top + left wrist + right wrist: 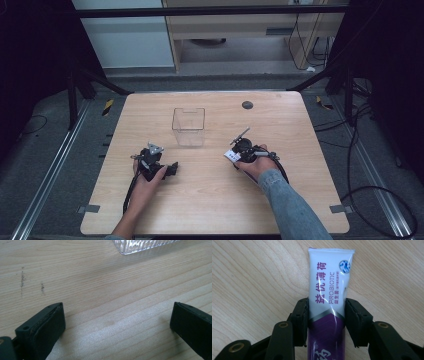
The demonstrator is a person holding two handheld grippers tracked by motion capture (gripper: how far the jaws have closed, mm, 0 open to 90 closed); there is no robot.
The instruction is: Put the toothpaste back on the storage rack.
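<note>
Right hand-held gripper [326,315] clenched on a white-and-purple tube [329,285], pads touching both its sides, tube lying flat on the wooden surface [210,195] right of a clear plastic container [189,126]. Left hand-held gripper [117,322] released, jaws wide apart over bare wood, near the container's corner.

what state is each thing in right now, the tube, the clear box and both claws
toothpaste tube: lying flat on the table, between the right claw's pads, which touch its sides
clear box: upright on the table, open at the top, looks empty
left claw: open, nothing between its pads, low over bare wood
right claw: shut on the toothpaste tube
table: bare light wood around both hands
</note>
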